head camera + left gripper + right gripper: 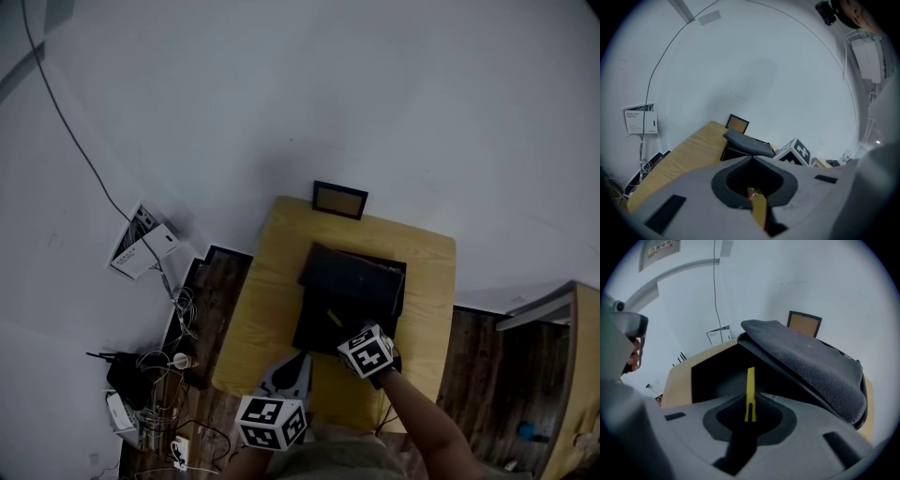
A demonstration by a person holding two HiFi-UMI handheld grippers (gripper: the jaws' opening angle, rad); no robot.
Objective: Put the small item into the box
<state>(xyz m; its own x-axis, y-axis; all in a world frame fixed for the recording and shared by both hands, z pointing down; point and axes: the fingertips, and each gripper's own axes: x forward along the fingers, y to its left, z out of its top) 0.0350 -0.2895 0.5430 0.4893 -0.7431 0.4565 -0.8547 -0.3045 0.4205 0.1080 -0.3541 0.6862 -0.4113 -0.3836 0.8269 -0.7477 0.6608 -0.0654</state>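
The right gripper (750, 398) has its jaws closed on 1 thin yellow plastic strip (750, 380), which stands upright and pokes ahead of them over the open black box (717, 376). The box's grey padded lid (811, 362) is raised to the right. The left gripper (752, 158) has its jaws nearly together and empty.

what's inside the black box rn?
Black box: dark interior, nothing visibly lying in it. Right gripper holds a yellow strip at its opening. Grey-lined lid covers the far part.

Pale grey wall (375, 94) rose before me at twelve o'clock, light wooden table (272, 300) lay beneath, dark plank floor (217, 286) at nine o'clock, tangled cables (183, 305) at eight, wooden cabinet (583, 375) at four, light dim and even.
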